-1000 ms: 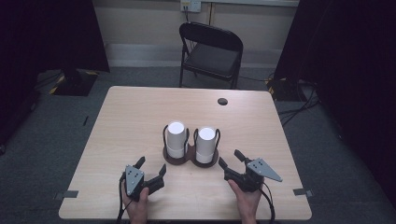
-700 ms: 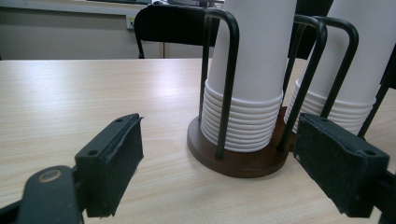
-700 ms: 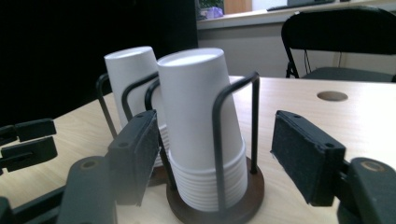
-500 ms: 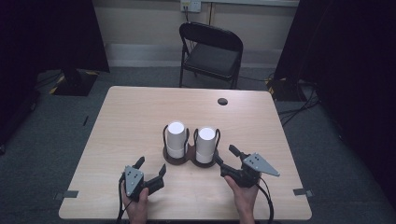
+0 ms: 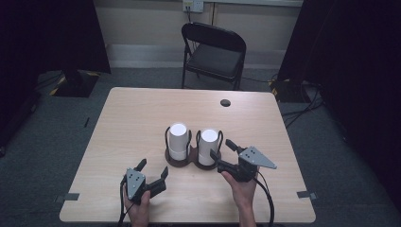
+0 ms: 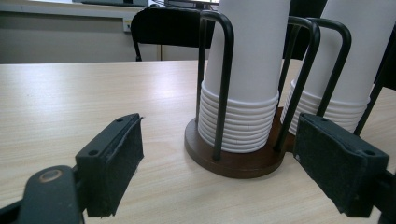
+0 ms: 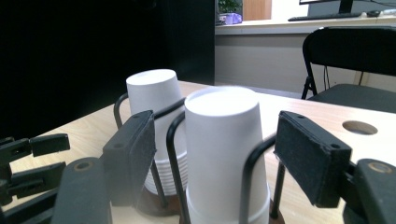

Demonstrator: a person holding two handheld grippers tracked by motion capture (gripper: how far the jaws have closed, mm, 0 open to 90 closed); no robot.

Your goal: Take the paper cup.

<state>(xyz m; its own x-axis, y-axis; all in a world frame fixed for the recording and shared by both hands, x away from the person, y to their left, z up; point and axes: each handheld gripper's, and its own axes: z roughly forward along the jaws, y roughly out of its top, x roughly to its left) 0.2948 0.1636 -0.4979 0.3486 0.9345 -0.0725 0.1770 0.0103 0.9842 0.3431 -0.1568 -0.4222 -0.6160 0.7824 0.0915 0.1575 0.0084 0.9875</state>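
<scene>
White paper cups stand upside down in two stacks on a dark wooden base with black wire hoops (image 5: 183,160), mid-table. Your right gripper (image 5: 223,150) frames the right-hand stack (image 7: 224,140); its jaws have just opened a little and stand apart, pads clear of the paper. Centre the top cup between the wire hoops, close gently, lift straight up. Left gripper (image 5: 153,168) rests near the base, jaws apart and empty; brace the base with it if the stack sticks.

There are no words, numbers or signs to read here. The white cups (image 5: 208,145), the table (image 5: 132,123) and the chair (image 5: 215,56) are all plain.
</scene>
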